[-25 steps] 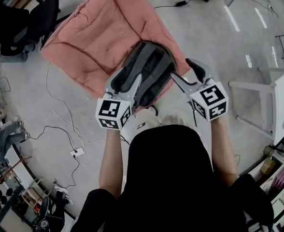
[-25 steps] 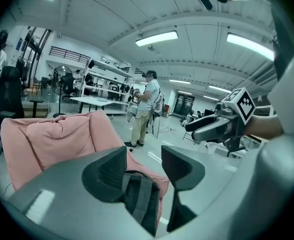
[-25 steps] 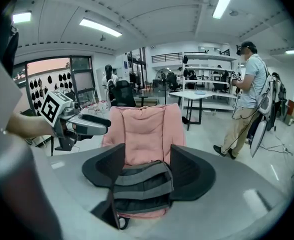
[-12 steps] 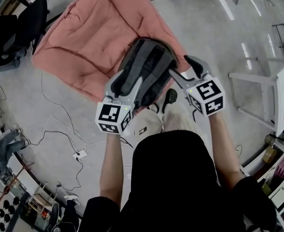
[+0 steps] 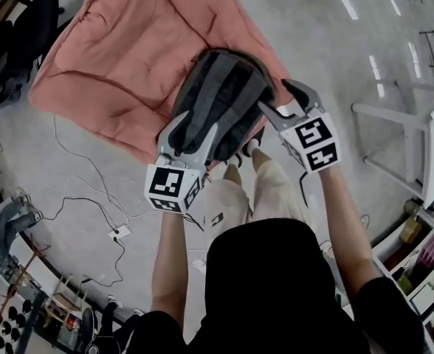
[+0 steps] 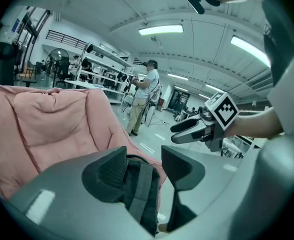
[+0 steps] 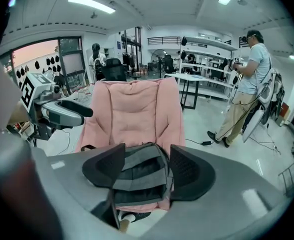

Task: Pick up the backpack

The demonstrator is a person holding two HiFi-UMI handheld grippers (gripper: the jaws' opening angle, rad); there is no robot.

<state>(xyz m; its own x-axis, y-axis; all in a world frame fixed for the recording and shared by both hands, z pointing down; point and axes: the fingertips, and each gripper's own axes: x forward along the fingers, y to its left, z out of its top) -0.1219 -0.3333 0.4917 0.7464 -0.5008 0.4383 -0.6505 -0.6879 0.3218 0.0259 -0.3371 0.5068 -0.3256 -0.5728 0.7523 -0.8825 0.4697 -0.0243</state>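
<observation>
Backpack (image 5: 224, 94) lying 1 o'clock from left gripper (image 5: 190, 129), 10 o'clock from right gripper (image 5: 285, 103); both claws gaping, pinching nothing.

Grey backpack (image 7: 139, 176) on pink cushion (image 7: 132, 114)

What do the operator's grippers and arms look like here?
Both the left gripper and right gripper are grey and two-jawed, with dark textured pads and a white cube of black square markers at the rear. The person wears a black top; forearms are bare.
</observation>
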